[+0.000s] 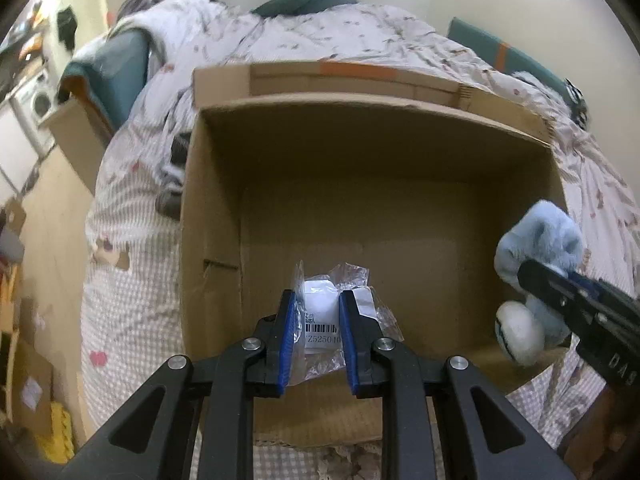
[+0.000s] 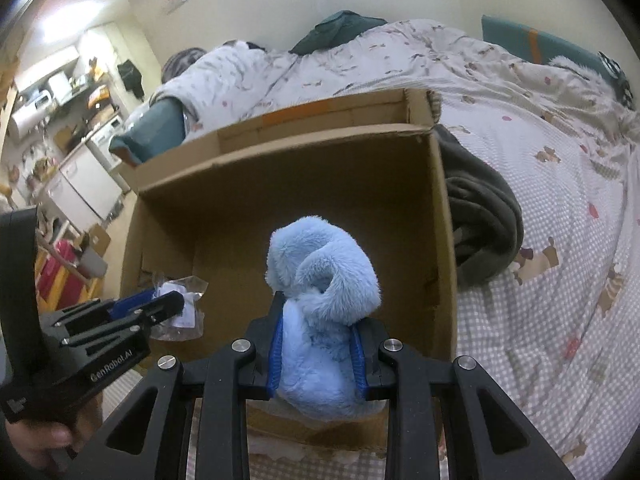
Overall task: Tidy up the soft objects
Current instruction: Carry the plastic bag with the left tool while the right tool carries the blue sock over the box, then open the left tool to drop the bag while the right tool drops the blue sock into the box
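An open cardboard box (image 1: 280,152) stands on the bed; it also shows in the right wrist view (image 2: 360,184). My left gripper (image 1: 316,300) is shut on a clear plastic bag with a white soft item and a barcode label (image 1: 320,316), held over the box's near side. The bag also shows in the right wrist view (image 2: 180,300) in my left gripper (image 2: 168,304). My right gripper (image 2: 318,340) is shut on a light blue plush toy (image 2: 320,280) over the box's near right part. The plush (image 1: 536,240) with a white part shows at the right of the left wrist view.
The bed has a patterned checked cover (image 2: 560,240). A dark grey folded garment (image 2: 480,208) lies right of the box. Teal pillows (image 1: 116,68) and a rumpled duvet (image 1: 320,36) lie behind. The floor, cardboard pieces and kitchen appliances (image 2: 80,176) are at the left.
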Motion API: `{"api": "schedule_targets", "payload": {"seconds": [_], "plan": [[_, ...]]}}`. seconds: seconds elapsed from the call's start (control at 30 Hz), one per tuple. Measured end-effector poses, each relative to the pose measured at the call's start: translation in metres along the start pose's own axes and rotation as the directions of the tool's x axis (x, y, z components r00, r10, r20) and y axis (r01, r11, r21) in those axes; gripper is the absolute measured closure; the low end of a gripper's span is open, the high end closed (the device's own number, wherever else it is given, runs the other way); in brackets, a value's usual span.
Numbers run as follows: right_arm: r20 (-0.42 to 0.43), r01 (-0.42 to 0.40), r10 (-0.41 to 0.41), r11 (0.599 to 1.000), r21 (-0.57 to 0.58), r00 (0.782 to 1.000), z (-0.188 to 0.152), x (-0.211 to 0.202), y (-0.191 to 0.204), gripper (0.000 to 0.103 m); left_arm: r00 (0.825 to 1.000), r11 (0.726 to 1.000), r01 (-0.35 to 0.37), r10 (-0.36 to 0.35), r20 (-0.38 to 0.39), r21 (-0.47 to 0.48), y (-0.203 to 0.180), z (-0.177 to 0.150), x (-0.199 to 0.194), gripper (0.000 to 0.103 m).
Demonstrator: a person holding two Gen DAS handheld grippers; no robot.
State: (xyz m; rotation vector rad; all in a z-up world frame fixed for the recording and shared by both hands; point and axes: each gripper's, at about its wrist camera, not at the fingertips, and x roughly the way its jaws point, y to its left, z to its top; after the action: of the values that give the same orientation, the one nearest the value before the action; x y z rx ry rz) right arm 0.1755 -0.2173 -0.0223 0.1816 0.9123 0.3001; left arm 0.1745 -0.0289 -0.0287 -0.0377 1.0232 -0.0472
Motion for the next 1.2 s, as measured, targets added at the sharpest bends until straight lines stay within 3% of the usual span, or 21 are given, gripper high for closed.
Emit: {"api": "schedule_targets", "payload": {"seconds": [0.73, 0.93, 1.03, 1.1, 1.2], "plan": [[-0.042, 0.019, -0.02, 1.0, -0.025, 0.999, -0.006, 0.012, 0.004, 0.073, 1.0, 1.0, -0.025, 0.025, -0.013, 0.015, -0.003, -0.006, 0.004, 0.084], [-0.044, 0.007, -0.007, 1.0, -0.004, 0.999, -0.005, 0.012, 0.002, 0.068, 0.999, 0.999, -0.03, 0.031, -0.029, 0.036, -0.007, -0.007, 0.006, 0.083], [-0.033, -0.005, 0.006, 1.0, 0.013, 0.999, -0.003, 0.01, 0.001, 0.048, 0.999, 0.998, -0.034, 0.035, -0.036, 0.049, -0.009, -0.008, 0.007, 0.068], [-0.015, -0.021, 0.022, 0.999, 0.029, 1.0, -0.002, 0.006, -0.001, 0.038, 0.999, 0.998, -0.037, 0.038, -0.027, 0.049, -0.01, -0.008, 0.005, 0.042], [0.008, -0.029, 0.029, 0.999, 0.046, 1.0, 0.0, 0.001, -0.003, 0.026, 0.999, 0.998, -0.045, 0.045, 0.009, 0.051, -0.012, -0.008, -0.001, 0.038]]}}
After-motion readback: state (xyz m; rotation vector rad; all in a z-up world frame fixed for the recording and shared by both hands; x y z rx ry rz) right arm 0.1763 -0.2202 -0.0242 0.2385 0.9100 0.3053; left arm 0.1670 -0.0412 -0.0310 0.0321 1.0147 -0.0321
